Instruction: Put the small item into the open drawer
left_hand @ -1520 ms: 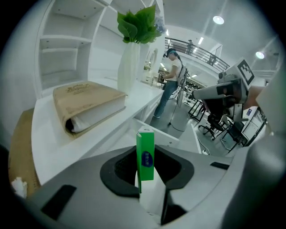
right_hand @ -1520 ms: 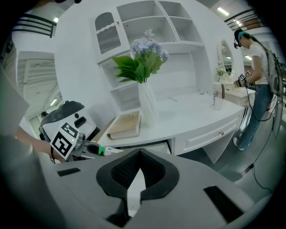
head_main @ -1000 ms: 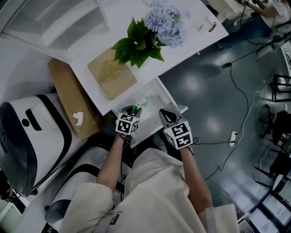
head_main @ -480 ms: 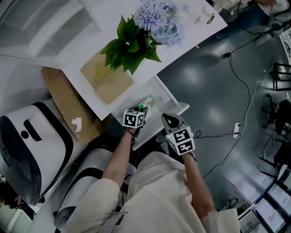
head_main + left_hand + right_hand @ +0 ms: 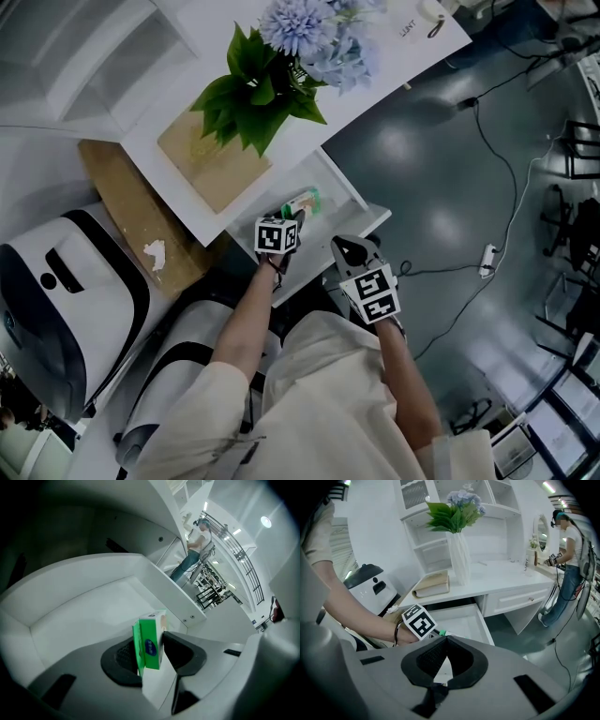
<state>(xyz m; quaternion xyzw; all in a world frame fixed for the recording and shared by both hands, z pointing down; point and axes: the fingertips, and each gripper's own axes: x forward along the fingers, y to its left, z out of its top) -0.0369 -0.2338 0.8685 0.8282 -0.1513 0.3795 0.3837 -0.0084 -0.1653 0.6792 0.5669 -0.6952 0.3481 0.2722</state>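
Release | left gripper [image 5: 149, 637] jaws just opening, box [image 5: 151, 641] between them inside drawer [image 5: 89, 616] | right gripper [image 5: 446, 638] closed, empty | I'll back straight out.

blue flowers [image 5: 309, 37] | tan book [image 5: 211, 159] beside | power strip [image 5: 485, 258] on floor [image 5: 422, 178]

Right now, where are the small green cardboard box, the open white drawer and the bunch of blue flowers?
small green cardboard box [image 5: 151, 644], left gripper view, its green front face.
open white drawer [image 5: 89, 616], left gripper view, bare inner floor.
bunch of blue flowers [image 5: 463, 499], right gripper view, the middle bloom.
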